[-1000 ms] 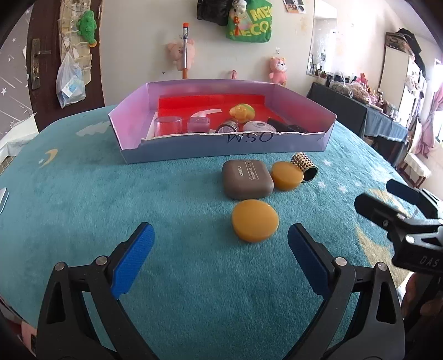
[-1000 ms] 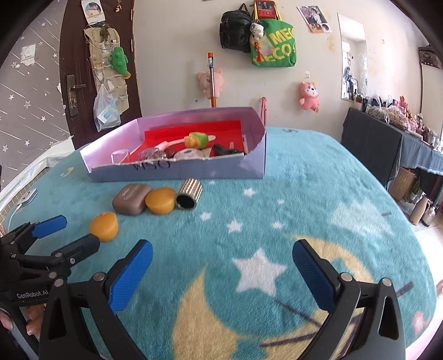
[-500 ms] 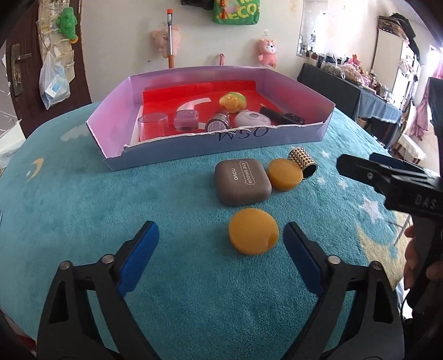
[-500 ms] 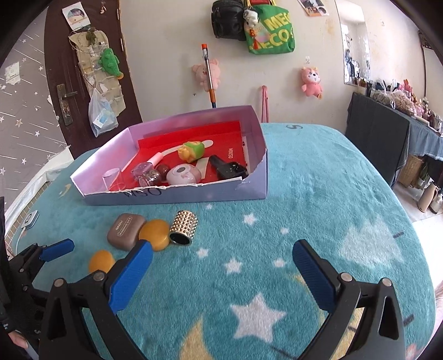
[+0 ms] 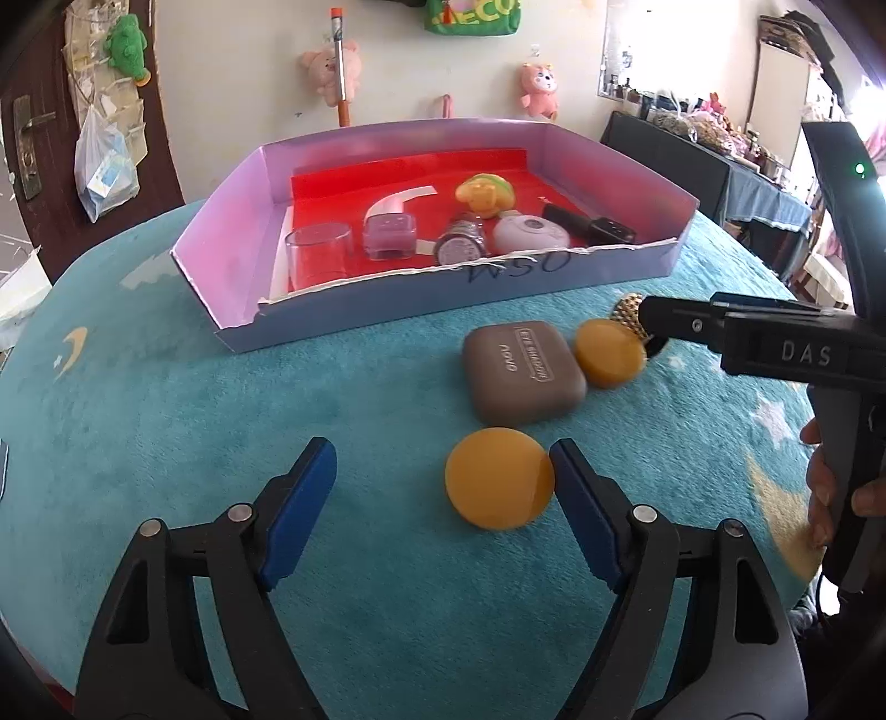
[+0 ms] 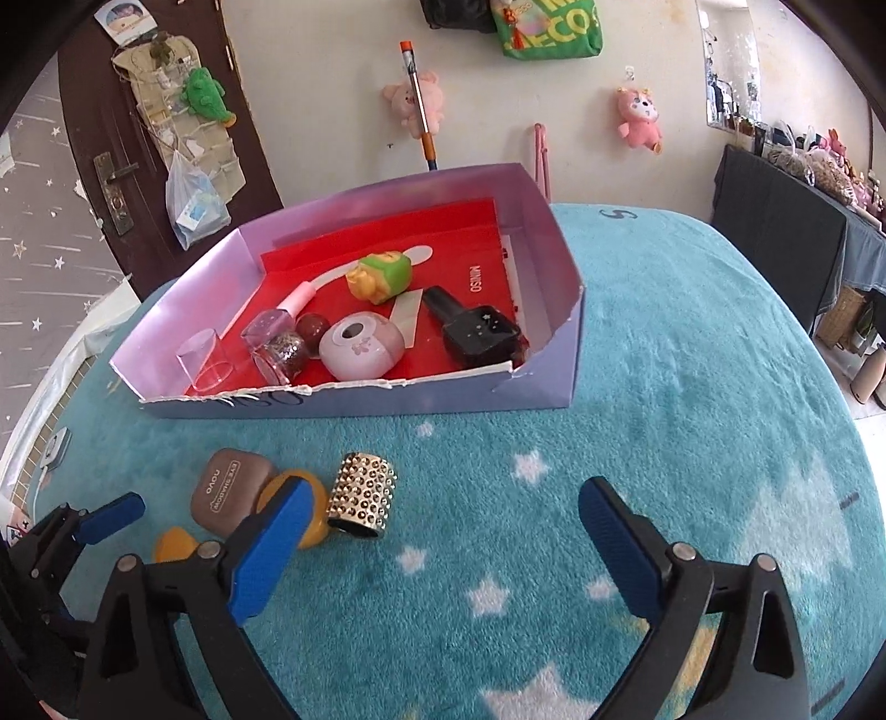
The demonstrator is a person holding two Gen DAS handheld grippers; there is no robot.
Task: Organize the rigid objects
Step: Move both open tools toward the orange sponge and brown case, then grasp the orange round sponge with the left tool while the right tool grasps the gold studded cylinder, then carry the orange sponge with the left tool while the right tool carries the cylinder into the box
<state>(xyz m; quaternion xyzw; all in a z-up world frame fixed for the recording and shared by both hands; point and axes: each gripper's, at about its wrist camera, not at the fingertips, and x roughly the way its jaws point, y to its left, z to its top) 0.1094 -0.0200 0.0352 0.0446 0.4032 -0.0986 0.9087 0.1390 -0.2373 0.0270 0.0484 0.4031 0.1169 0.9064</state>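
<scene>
**Two tools over the loose items**

The left tool [image 5: 443, 482], unclenched, its jaws just narrowing, has the near orange disc [image 5: 499, 479] beside its right pad. The right tool [image 6: 443, 520] gapes wide, grasping nothing, the studded cylinder [image 6: 362, 503] at its 11 o'clock. The box [image 6: 559, 382] lies at 12 o'clock on the blanket [image 6: 692, 387].

Left tool [image 5: 443, 487] closing, orange disc [image 5: 499, 479] possibly touching right pad

studded cylinder [image 5: 628, 310] largely hidden behind the right gripper's fingers [image 5: 673, 327]; nearer orange disc [image 6: 174, 545] partly hidden behind a blue finger [image 6: 271, 548]; wall bag [image 5: 473, 14] cut off.
</scene>
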